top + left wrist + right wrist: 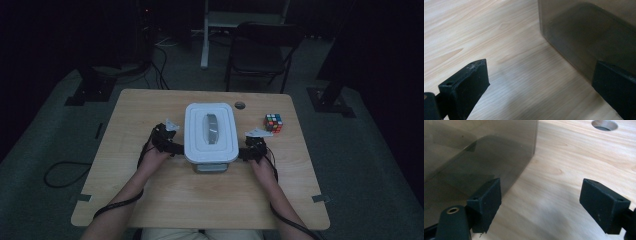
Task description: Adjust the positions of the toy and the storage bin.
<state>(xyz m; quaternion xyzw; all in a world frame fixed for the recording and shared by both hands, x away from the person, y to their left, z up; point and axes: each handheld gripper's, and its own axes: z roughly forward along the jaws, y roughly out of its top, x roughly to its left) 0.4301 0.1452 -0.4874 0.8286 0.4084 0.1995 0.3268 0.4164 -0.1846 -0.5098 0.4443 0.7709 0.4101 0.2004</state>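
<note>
Container: a storage box (210,131) with a white lid and a grey handle on top stands near the middle of the wooden table (150,200), its short end toward the person.
Box wall: smoky and see-through in both gripper views (589,37) (474,157), resting flat on the wood.
Left gripper: (172,145) sits at the box's left side, close to its near corner; its jaws stand wide apart with bare tabletop between them, and one jaw is right by the box wall; nothing is held.
Right gripper: (248,152) sits at the box's right side near the front corner; its jaws are wide open, one just beside the wall, the other over bare wood; nothing is gripped.
Cube: a colourful puzzle cube (273,122) lies right of the box, apart from it.
Hole: a round cable hole (240,105) sits behind the box's far right corner.
</note>
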